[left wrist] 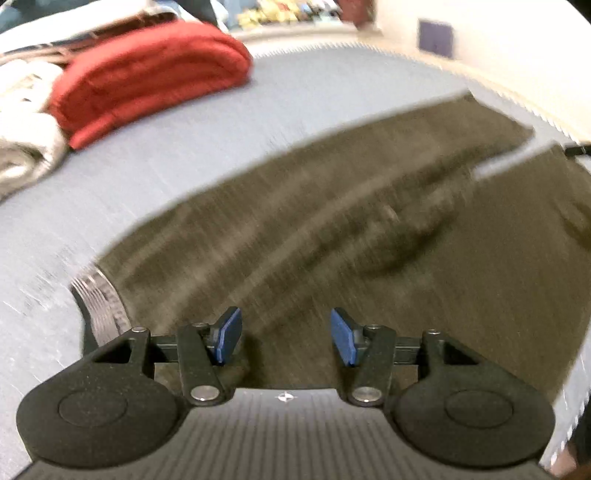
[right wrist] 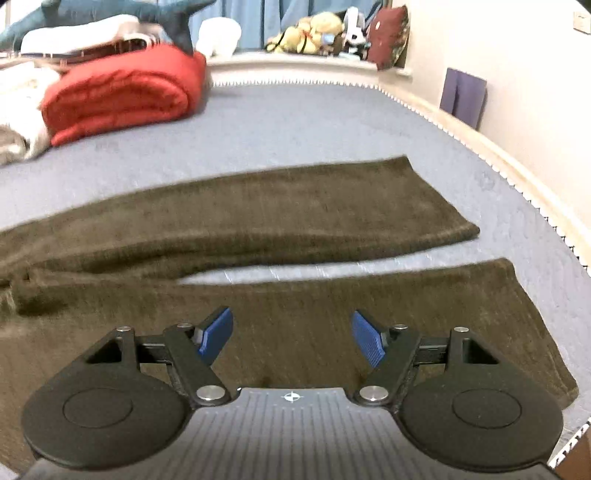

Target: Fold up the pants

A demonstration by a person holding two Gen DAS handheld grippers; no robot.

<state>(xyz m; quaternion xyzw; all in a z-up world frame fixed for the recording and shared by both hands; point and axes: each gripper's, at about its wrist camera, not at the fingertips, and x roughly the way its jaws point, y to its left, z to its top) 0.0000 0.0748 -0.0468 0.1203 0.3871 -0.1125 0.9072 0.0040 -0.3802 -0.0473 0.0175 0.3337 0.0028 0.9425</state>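
Dark olive-brown pants [right wrist: 295, 221] lie flat on a blue-grey bed [right wrist: 295, 125], the two legs side by side with a narrow gap between them, hems to the right. In the left wrist view the pants [left wrist: 332, 221] show blurred, with the ribbed grey waistband [left wrist: 101, 306] at the lower left. My left gripper [left wrist: 286, 338] is open and empty, just above the waist end. My right gripper [right wrist: 291, 338] is open and empty, above the near leg.
A folded red blanket [right wrist: 122, 92] and white and grey bedding [right wrist: 22, 122] lie at the far left of the bed. Stuffed toys [right wrist: 314, 29] and a dark red cushion [right wrist: 389, 35] sit on the far ledge. A wall [right wrist: 517, 74] runs along the bed's right edge.
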